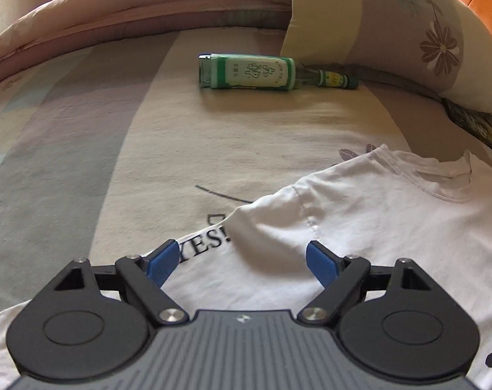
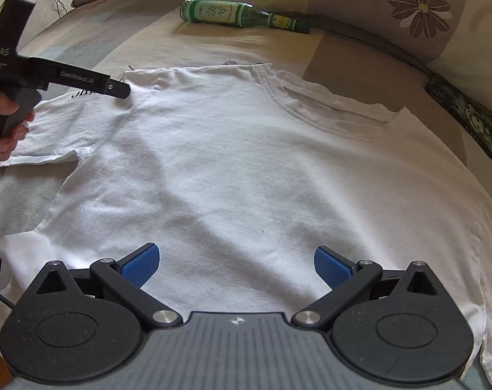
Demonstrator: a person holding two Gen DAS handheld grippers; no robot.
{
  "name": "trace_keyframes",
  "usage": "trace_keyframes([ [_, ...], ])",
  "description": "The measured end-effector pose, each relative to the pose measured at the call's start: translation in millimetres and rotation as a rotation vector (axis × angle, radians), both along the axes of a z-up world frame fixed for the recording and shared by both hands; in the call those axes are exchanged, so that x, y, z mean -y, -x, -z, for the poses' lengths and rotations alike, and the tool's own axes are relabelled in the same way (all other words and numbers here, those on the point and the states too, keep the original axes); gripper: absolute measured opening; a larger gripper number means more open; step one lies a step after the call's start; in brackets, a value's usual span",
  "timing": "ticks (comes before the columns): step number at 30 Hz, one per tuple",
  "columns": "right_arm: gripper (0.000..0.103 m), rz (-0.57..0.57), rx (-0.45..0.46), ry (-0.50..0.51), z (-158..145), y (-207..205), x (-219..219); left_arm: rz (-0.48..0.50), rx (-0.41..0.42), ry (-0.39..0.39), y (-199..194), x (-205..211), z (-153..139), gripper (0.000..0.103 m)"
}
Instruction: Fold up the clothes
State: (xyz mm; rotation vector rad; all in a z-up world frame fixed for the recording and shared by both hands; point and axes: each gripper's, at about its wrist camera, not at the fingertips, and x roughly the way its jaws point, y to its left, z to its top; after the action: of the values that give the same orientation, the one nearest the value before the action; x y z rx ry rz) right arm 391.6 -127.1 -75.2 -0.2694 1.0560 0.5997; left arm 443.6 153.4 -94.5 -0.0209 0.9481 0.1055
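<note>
A white T-shirt lies spread flat on the bed, collar toward the pillows. In the left wrist view its left sleeve, with black "YES!" lettering at the hem, sits just under my left gripper, whose blue pads stand wide apart with nothing pinched. The right wrist view shows that same left gripper from the side, hovering over the sleeve seam, a hand on its handle. My right gripper is open above the shirt's lower body, its pads apart over flat cloth.
A green glass bottle lies on its side on the striped sheet beyond the shirt. Floral pillows rise at the far right. A dark flat phone-like object rests at the pillow's foot. A folded quilt runs along the back.
</note>
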Motion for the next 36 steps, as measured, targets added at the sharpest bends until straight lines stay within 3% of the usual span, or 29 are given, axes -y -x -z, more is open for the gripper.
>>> trace_keyframes([
  [3,0.103,0.014,0.006,-0.004,0.9,-1.2,4.1,-0.012,-0.01,-0.089,-19.6,-2.1,9.1,0.091],
  [5,0.103,0.025,0.009,-0.008,1.0,-2.6,7.6,-0.018,-0.002,-0.121,-31.6,-7.4,10.9,0.101],
  [9,0.103,0.055,0.007,-0.007,0.1,-4.3,17.0,-0.036,-0.001,-0.156,-52.5,-17.0,8.0,0.095],
  [11,0.103,0.069,0.006,-0.006,-1.5,-4.4,22.1,-0.043,0.009,-0.111,-51.4,-19.7,-3.9,0.094],
  [15,0.103,0.088,0.005,0.0,-5.0,-2.0,31.2,-0.011,0.038,0.083,-21.8,-14.3,-29.0,0.094],
  [19,0.103,0.097,0.005,0.013,-6.9,4.2,37.9,0.075,-0.018,0.225,18.6,9.1,-25.8,0.095],
  [22,0.103,0.105,0.004,0.018,-7.2,8.3,43.4,0.096,-0.088,0.255,35.5,19.9,-5.6,0.094],
  [28,0.103,0.117,0.012,0.066,-8.6,21.1,61.9,-0.032,-0.114,0.203,61.9,1.5,-3.4,0.094],
  [36,0.103,0.097,-0.008,0.09,-20.2,58.5,89.1,0.114,-0.109,0.206,103.4,32.9,-36.0,0.093],
])
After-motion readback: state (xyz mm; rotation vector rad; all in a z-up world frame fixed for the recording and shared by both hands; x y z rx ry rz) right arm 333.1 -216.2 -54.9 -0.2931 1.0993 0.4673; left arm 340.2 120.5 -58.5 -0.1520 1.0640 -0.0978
